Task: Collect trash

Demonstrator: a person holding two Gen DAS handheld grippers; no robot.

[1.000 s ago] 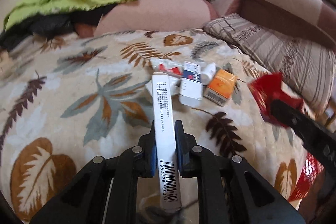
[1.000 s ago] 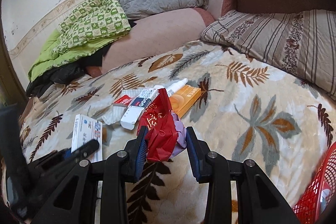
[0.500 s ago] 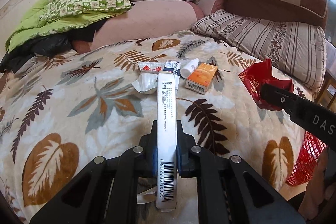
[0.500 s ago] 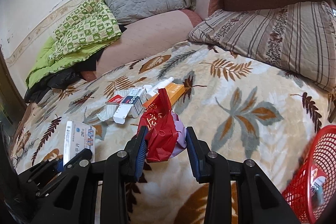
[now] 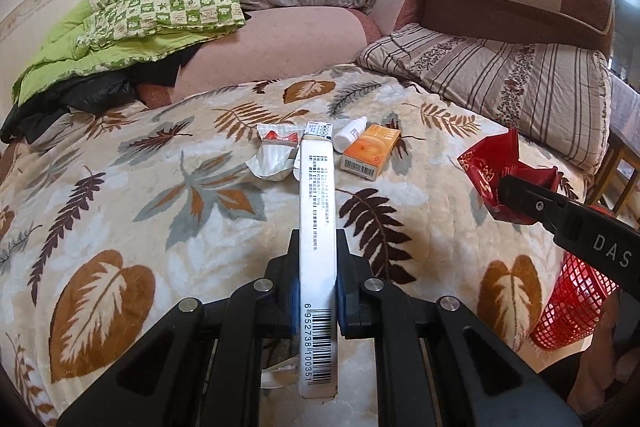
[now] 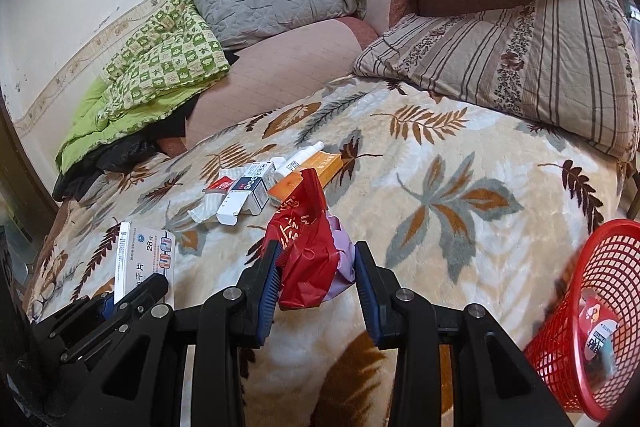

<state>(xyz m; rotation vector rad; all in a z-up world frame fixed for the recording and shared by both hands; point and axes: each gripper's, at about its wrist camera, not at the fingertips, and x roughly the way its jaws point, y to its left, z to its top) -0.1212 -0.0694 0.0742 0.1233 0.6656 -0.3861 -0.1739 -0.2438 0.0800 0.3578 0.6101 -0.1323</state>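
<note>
My left tool (image 5: 318, 267) is clamped on a long white box (image 5: 318, 259) and my right tool (image 6: 316, 269) pinches a crumpled red wrapper (image 6: 306, 247), both held above the leaf-print bed (image 6: 460, 195), whose red basket (image 6: 600, 323) stands by its right edge, remaining trash (image 5: 340, 151) mid-bed.

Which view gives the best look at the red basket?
The right wrist view. There the red basket shows its open rim, mesh wall and some trash already inside, at the bed's edge. The left wrist view catches only part of its mesh side, with the right gripper crossing in front of its top.
</note>
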